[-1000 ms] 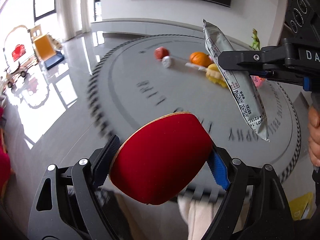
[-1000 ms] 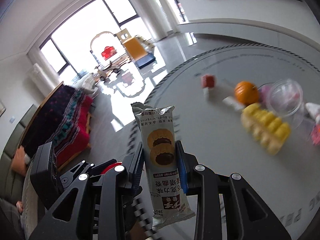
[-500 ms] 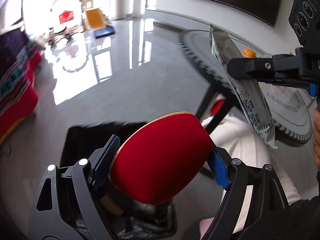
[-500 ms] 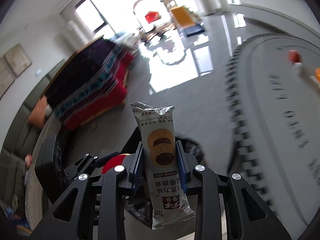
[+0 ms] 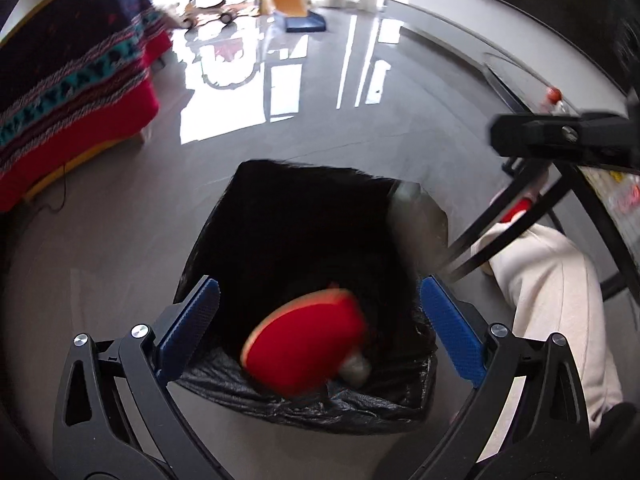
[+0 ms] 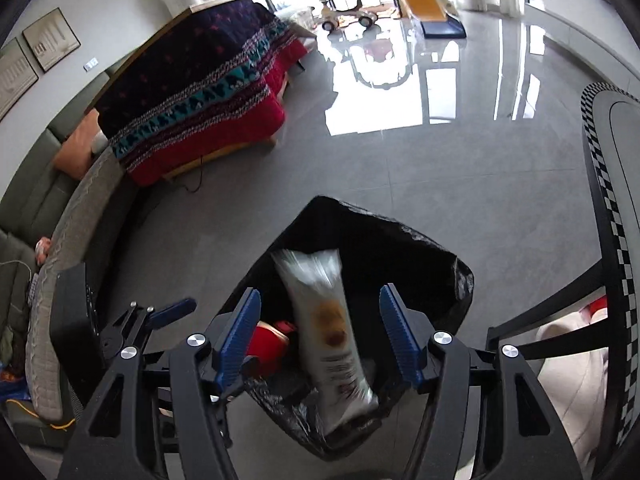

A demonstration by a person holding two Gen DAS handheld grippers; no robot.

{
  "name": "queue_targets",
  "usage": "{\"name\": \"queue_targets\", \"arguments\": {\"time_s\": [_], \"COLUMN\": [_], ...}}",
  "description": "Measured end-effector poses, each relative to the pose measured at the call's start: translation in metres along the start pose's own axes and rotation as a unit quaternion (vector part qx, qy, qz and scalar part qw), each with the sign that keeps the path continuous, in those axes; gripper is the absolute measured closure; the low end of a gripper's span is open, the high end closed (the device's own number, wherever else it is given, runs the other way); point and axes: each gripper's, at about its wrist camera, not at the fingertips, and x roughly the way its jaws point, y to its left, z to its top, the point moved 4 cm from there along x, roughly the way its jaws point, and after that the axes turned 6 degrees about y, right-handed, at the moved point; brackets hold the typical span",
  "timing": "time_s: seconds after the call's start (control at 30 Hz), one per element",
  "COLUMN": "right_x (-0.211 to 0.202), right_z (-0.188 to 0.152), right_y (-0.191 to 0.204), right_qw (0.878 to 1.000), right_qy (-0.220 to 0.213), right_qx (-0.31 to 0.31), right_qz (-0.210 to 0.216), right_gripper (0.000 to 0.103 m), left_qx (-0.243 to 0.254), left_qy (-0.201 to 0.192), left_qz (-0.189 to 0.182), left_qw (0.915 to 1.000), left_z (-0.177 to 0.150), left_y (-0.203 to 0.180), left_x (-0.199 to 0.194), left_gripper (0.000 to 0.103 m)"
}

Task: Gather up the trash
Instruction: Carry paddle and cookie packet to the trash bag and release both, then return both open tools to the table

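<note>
Both grippers hang over a black-lined trash bin [image 5: 304, 172] on the floor. My left gripper [image 5: 324, 320] is open and its jaws are still opening. A red table-tennis paddle [image 5: 304, 348] drops blurred inside the bin, clear of the blue pads [image 5: 196, 320]. My right gripper [image 6: 318, 332] is also opening. A biscuit packet [image 6: 328, 328] falls blurred between its jaws, touching neither pad, over the bin [image 6: 384, 228]. The paddle [image 6: 268, 340] shows red below the left pad. One finger of the right gripper [image 5: 560, 136] crosses the left wrist view's upper right.
A person's leg in cream trousers [image 5: 552, 304] stands right of the bin, beside black table legs [image 5: 500, 228]. The round table's checkered edge [image 6: 612, 240] is at the right. A bench under a patterned blanket [image 6: 192, 92] and a grey sofa [image 6: 60, 240] lie to the left.
Both grippers swung from above the table down over the bin. Each was shut on its item; now both jaws have opened, and the paddle and packet are let go and falling.
</note>
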Motion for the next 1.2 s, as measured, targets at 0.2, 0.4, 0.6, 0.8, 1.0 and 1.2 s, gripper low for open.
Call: {"name": "queue_targets", "arguments": {"time_s": [0.2,0.4,0.6,0.8,1.0,1.2], "right_x": [-0.015,-0.02,-0.031,-0.056,-0.087,-0.124], "right_z": [-0.006,-0.009,-0.012,-0.016,-0.022,-0.031], "right_y": [-0.008,-0.018,-0.028,-0.051,-0.09,-0.145], "right_qw": [1.0,1.0,0.999,0.998,0.994,0.987], "right_qy": [-0.018,-0.022,-0.029,-0.052,-0.078,-0.108], "right_qx": [0.005,0.019,0.03,0.042,0.065,0.103], "right_qz": [-0.016,-0.01,-0.002,-0.016,-0.033,-0.06], "right_gripper": [0.032,0.031,0.031,0.031,0.028,0.028], "left_qx": [-0.029,-0.017,0.001,0.035,0.08,0.129], "left_qy": [0.006,0.002,0.0,-0.007,-0.012,-0.016], "left_qz": [-0.022,-0.032,-0.04,-0.058,-0.078,-0.097], "left_qw": [0.9993,0.9993,0.9992,0.9977,0.9936,0.9868], "left_z": [-0.008,-0.006,0.004,0.026,0.052,0.078], "left_y": [0.011,0.001,-0.017,-0.056,-0.107,-0.163], "left_x": [0.001,-0.001,-0.005,-0.009,-0.01,-0.008], "left_gripper": [0.006,0.006,0.006,0.006,0.006,0.006]}}
